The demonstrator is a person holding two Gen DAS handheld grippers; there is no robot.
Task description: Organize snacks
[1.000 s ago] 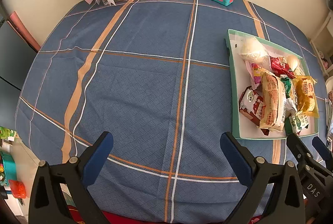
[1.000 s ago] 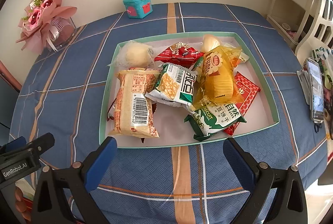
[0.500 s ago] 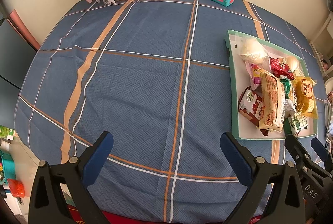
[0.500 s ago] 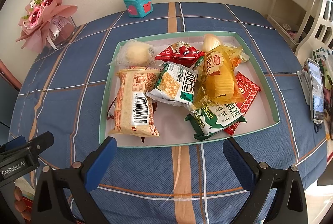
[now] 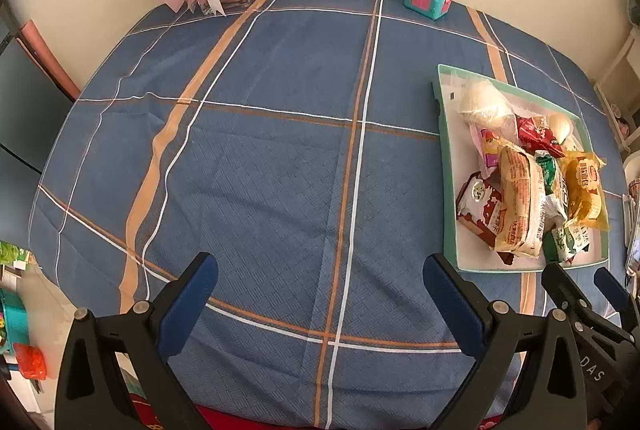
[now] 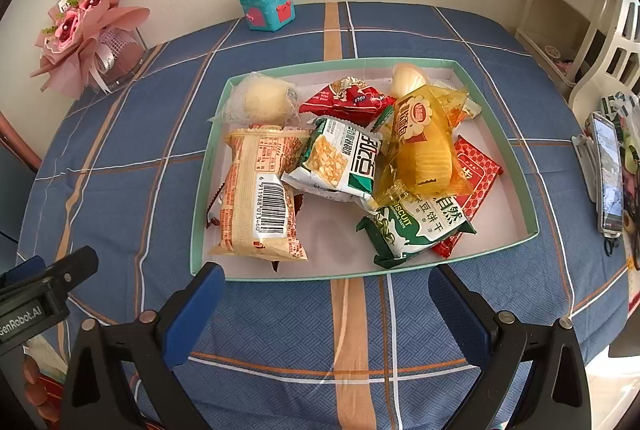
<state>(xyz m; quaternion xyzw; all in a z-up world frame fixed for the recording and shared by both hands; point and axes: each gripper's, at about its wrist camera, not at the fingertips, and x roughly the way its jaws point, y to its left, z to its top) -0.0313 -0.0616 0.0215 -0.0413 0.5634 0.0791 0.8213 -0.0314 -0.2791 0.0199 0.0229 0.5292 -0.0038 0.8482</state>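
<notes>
Nothing shifted since earlier frames. Both grippers, left gripper (image 5: 320,294) and right gripper (image 6: 326,294), spread, empty. Snacks (image 6: 340,166) heaped in tray (image 6: 524,230) ahead of right gripper; sorting stage undeterminable.

Left gripper (image 5: 320,294) jaws wide; right gripper (image 6: 326,294) apparently likewise

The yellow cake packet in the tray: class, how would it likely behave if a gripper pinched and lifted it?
The yellow cake packet looks puffy and glossy, so it would probably feel light, squash easily and may slip. It leans on other packets in the tray, so lifting it could shift them.
</notes>
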